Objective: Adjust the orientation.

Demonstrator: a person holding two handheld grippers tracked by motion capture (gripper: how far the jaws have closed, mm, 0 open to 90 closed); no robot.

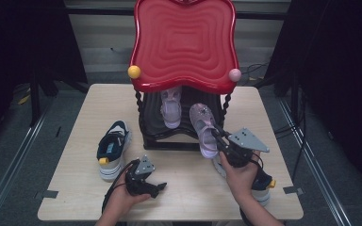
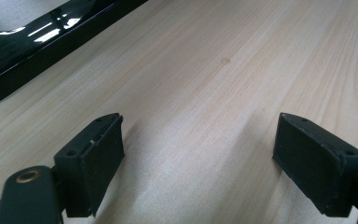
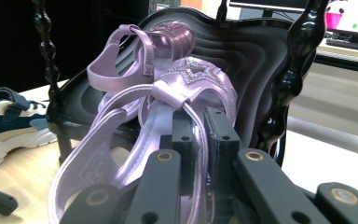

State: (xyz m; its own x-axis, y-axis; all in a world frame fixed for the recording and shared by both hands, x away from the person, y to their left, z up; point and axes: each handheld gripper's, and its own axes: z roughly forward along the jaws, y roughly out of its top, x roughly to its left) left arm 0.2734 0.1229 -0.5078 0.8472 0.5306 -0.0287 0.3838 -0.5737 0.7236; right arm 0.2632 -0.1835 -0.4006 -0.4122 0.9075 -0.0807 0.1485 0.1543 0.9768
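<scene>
At the front edge of the rack's lower shelf (image 1: 169, 136), a lilac sandal (image 1: 205, 129) is pinched by the right tool (image 1: 222, 141), whose jaws are pressed together on the sandal's side strap near the heel. Seen from the right gripper view, the sandal (image 3: 168, 116) extends straight away from the jaws, toe toward the black shelf (image 3: 256, 79), with its star-decorated front raised. The heel end hangs over the worktop (image 1: 188, 174) just in front of the rack, while the toe reaches in under the red top tray (image 1: 184, 42). A second lilac sandal (image 1: 171, 109) is seen lying on the lower shelf, just beside the held one and farther in. The left tool (image 1: 158, 187) is held low over the bare worktop, well apart from the sandals, with its jaws spread and nothing between them. A navy and white sneaker (image 1: 113, 148) lies on the worktop to the left of the rack.
</scene>
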